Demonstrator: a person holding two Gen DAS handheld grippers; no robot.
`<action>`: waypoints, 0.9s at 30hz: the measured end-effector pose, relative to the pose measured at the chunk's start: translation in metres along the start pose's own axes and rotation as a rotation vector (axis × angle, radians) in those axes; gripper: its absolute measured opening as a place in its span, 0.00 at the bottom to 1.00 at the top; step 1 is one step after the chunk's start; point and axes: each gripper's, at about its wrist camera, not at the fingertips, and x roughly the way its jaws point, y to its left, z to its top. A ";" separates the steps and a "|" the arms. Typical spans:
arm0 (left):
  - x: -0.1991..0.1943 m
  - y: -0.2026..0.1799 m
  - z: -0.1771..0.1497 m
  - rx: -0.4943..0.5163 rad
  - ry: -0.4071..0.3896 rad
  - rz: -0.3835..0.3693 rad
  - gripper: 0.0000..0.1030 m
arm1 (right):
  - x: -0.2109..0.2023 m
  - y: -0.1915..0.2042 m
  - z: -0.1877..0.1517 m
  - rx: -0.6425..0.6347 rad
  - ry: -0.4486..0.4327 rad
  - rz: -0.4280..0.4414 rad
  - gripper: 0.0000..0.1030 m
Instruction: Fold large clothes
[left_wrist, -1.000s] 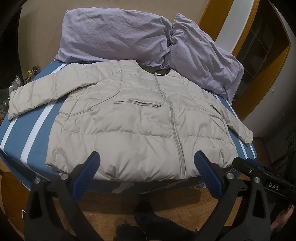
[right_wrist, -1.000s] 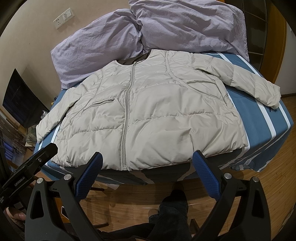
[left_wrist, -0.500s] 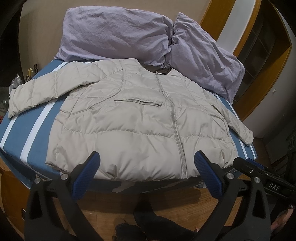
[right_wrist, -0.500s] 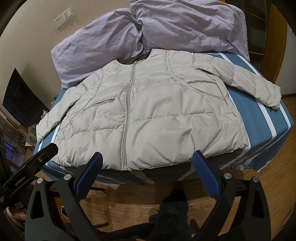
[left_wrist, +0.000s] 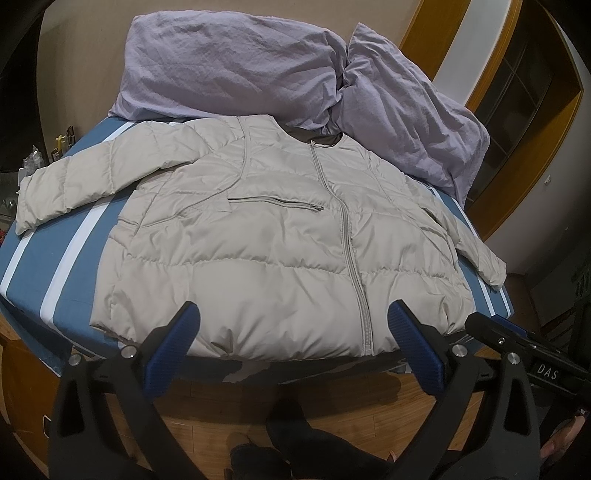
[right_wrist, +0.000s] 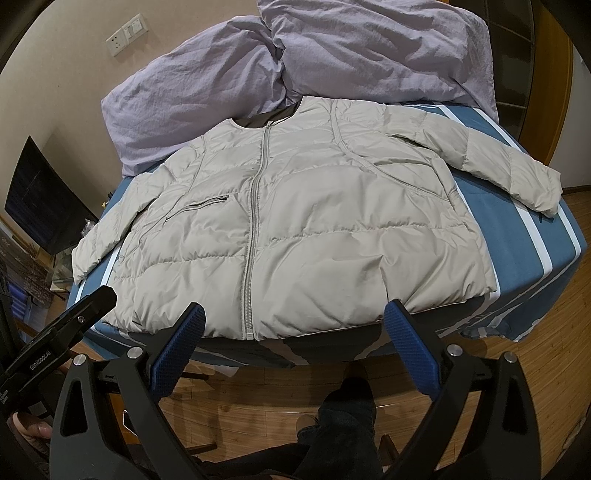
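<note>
From the left wrist, the beige puffer jacket (left_wrist: 280, 251) lies flat and zipped on the blue striped bed (left_wrist: 62, 258), just ahead of the left gripper (left_wrist: 291, 332), whose jaws stand wide apart, holding nothing. Its collar points away toward the lilac pillows (left_wrist: 258, 66) (hem nearest). From the right wrist, the right gripper (right_wrist: 291, 332) likewise gapes empty before the hem, zipper (right_wrist: 253, 221) running lengthwise, sleeves spread sideways.

Striped blue bed (left_wrist: 55, 266), wooden floor (right_wrist: 517, 354), beige wall (right_wrist: 66, 92).
</note>
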 end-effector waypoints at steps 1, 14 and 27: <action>0.000 0.000 0.000 0.000 0.000 0.000 0.98 | 0.000 0.000 0.000 0.001 0.000 0.000 0.96; 0.023 0.016 -0.011 -0.008 0.011 0.001 0.98 | 0.007 -0.009 0.006 0.015 0.001 -0.008 0.96; 0.051 0.012 0.018 -0.028 0.062 0.061 0.98 | 0.030 -0.099 0.068 0.184 -0.051 -0.169 0.96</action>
